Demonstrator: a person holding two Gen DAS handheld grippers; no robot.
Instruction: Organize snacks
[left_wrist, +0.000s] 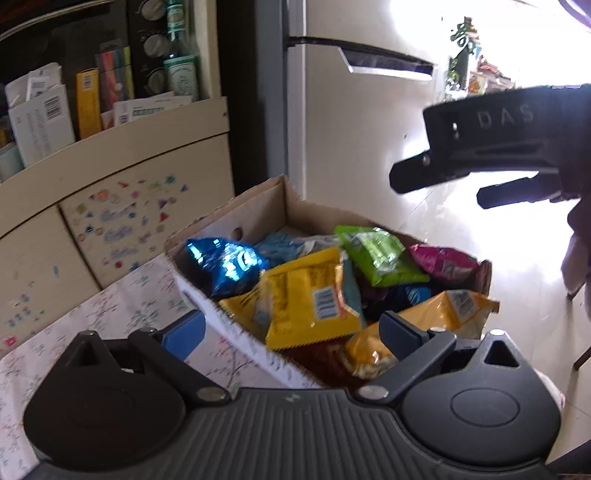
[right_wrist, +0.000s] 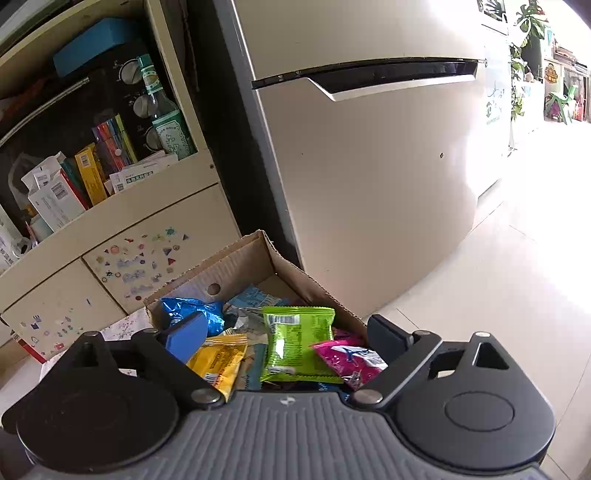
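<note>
An open cardboard box on a floral tablecloth holds the snacks: a blue foil bag, a yellow packet showing a barcode, a green packet and a pink packet; their print is too blurred to read. The left gripper and the right gripper both hang above the box, fingers spread wide, holding nothing. The right gripper's body reads "DAS". A beige fridge stands behind.

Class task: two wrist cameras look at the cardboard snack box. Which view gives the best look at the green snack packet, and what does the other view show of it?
The right wrist view is best: the green snack packet lies flat, sharp and facing the camera in the cardboard box. In the left wrist view the packet is further off, tilted and blurred.
</note>
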